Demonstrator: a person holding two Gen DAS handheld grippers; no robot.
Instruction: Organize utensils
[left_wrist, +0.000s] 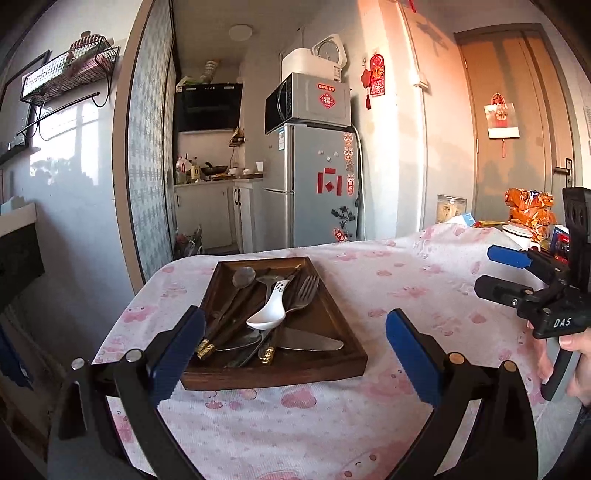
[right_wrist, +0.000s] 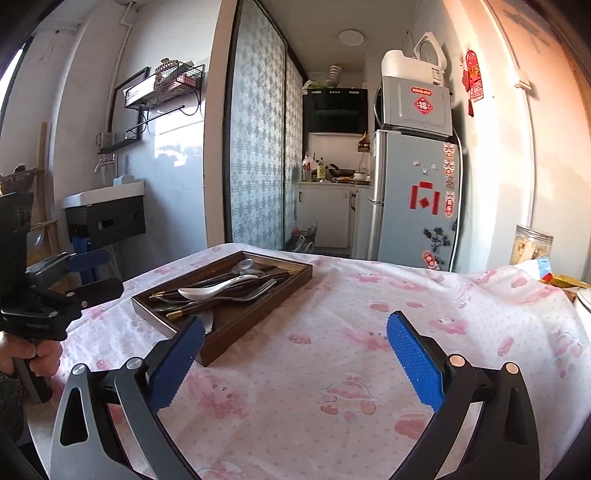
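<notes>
Utensils (left_wrist: 269, 314) lie jumbled in the wooden tray (left_wrist: 343, 325); both tools, left tool (left_wrist: 295, 354) and right tool (right_wrist: 295, 358), hover spread and empty, likely lining up a first pick.

1. The cloth (right_wrist: 369, 295) right of the tray (right_wrist: 236, 325) is bare and gives wide room.
2. The tray is crowded: spoon (left_wrist: 267, 314), fork (left_wrist: 304, 291), knife (left_wrist: 310, 343) overlap.
3. The far right corner is blocked by a snack bag (left_wrist: 532, 214), perhaps also a mug (left_wrist: 519, 236).
</notes>
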